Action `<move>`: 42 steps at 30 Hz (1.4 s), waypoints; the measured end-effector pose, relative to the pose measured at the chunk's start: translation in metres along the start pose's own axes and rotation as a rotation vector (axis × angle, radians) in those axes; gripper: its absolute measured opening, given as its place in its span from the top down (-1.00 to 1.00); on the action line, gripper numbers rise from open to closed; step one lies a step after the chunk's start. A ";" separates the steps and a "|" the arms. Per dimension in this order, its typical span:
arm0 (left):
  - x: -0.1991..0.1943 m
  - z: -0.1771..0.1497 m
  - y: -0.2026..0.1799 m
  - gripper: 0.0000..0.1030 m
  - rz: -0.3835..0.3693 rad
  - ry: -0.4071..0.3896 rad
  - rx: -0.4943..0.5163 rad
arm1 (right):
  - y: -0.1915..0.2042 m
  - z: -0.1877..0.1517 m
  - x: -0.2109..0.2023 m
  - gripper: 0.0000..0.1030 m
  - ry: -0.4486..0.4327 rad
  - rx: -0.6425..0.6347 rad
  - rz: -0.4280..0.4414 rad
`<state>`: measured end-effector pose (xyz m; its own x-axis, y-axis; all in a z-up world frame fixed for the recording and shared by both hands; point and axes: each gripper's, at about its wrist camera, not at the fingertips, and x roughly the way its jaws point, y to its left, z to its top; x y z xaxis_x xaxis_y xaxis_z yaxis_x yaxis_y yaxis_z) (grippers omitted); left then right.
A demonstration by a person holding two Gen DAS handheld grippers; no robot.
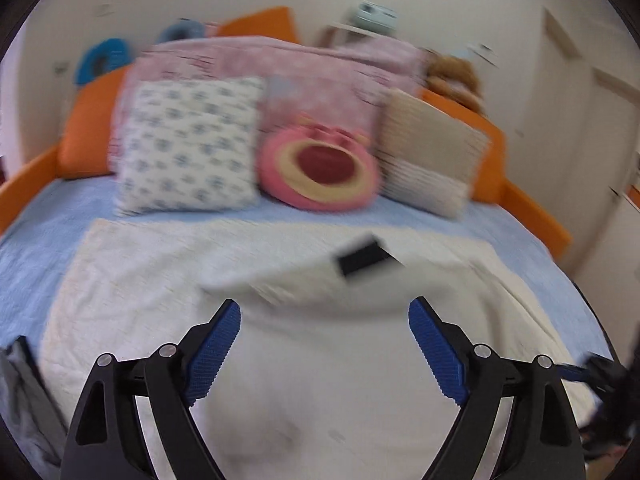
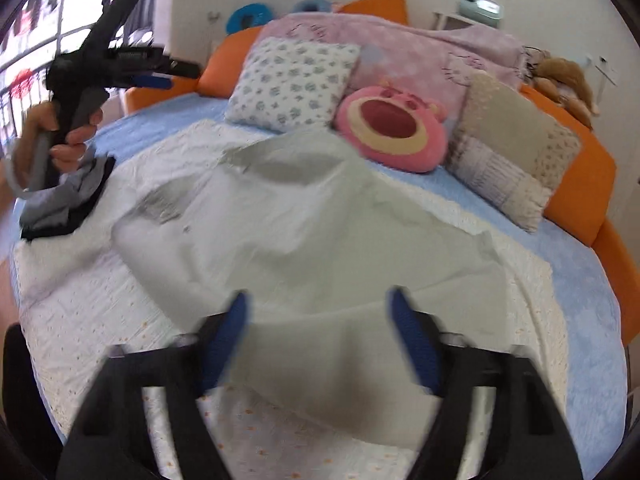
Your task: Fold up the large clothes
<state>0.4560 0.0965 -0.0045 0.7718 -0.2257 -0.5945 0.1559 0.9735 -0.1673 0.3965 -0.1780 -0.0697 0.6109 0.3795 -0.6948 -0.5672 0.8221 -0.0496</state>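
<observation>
A large white garment (image 2: 304, 232) lies spread and rumpled over the cream quilt (image 2: 92, 312) on the bed. In the left wrist view the same garment (image 1: 320, 360) shows a black label (image 1: 366, 258) near its far edge. My left gripper (image 1: 325, 308) hovers above the cloth, its blue pads (image 1: 218, 344) wide apart with nothing between them. In the right wrist view a hand (image 2: 68, 136) holds the left gripper (image 2: 180, 74) raised at the left. My right gripper (image 2: 318, 300) is blurred and stands open over the garment's near edge, gripping nothing.
A patterned pillow (image 2: 292, 80), a pink plush cushion (image 2: 394, 132) and a beige pillow (image 2: 516, 156) line the head of the bed against an orange frame (image 2: 576, 184). Grey and dark clothes (image 2: 64, 204) are piled at the quilt's left edge. A window (image 2: 48, 12) is at the far left.
</observation>
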 end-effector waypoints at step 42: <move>0.103 -0.101 -0.013 -0.72 0.135 0.176 -0.042 | -0.057 0.081 0.167 0.09 0.165 0.306 -0.082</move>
<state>0.4707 0.0572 -0.1432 0.6635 -0.1000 -0.7415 0.0300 0.9938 -0.1073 0.5754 -0.1272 -0.1251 0.5357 0.2536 -0.8054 -0.3126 0.9456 0.0898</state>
